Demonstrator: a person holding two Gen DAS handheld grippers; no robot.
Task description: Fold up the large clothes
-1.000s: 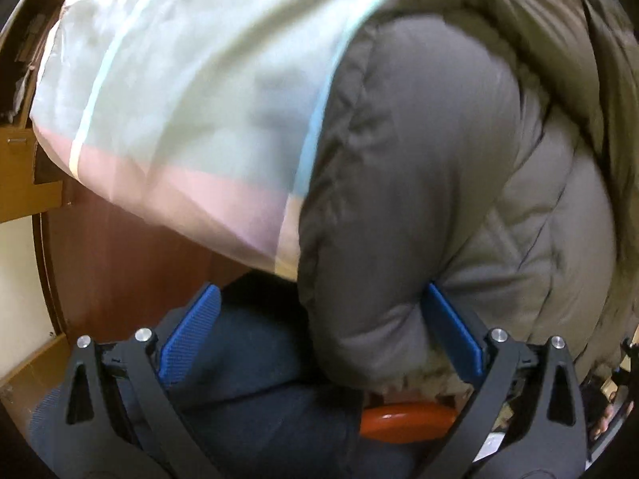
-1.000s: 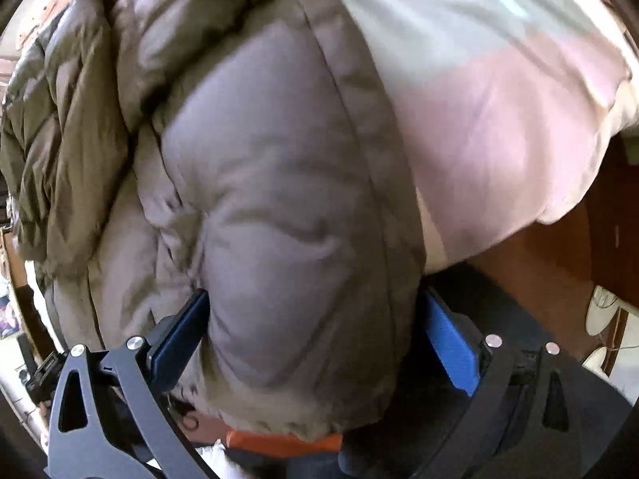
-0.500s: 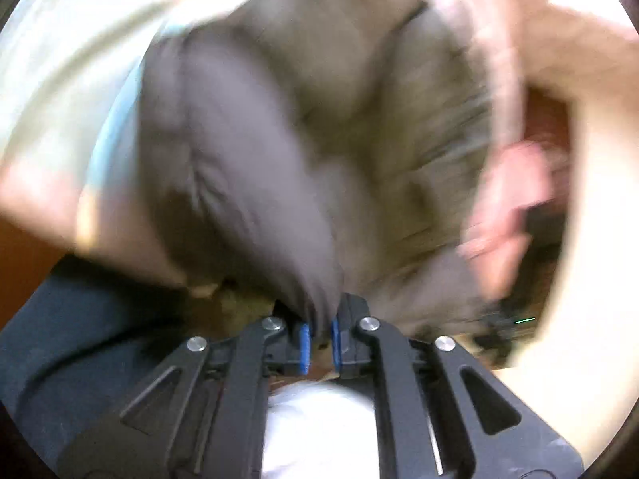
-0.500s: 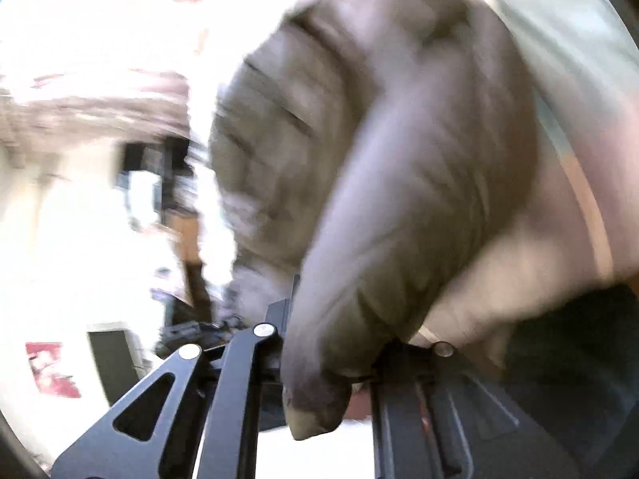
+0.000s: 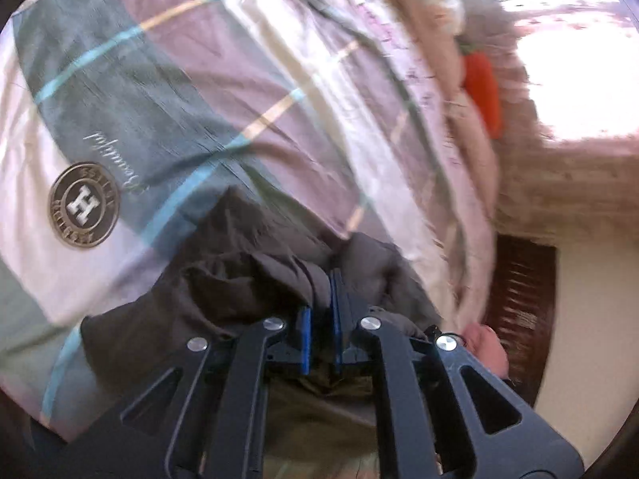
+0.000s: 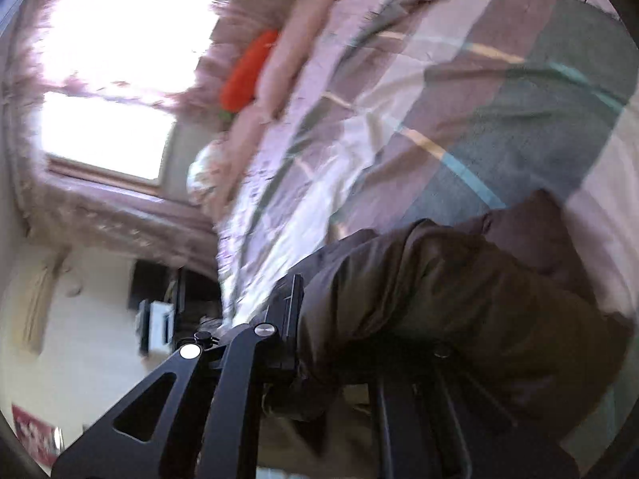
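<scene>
Both grippers now clamped (jaws were spread), left gripper [image 5: 319, 315], jacket [image 5: 247, 279].

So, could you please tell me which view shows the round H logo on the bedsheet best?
The left wrist view: the round H logo sits sharp and unobstructed on the plaid bedsheet. The right wrist view shows the sheet, but no logo.

A home bedroom: a bed spread with a plaid quilt cover in grey-green, mauve and white [image 5: 167, 92], a pink frilled pillow [image 6: 295, 56], an orange carrot-shaped plush toy [image 5: 483, 88], and a bright curtained window [image 6: 116, 60].
</scene>
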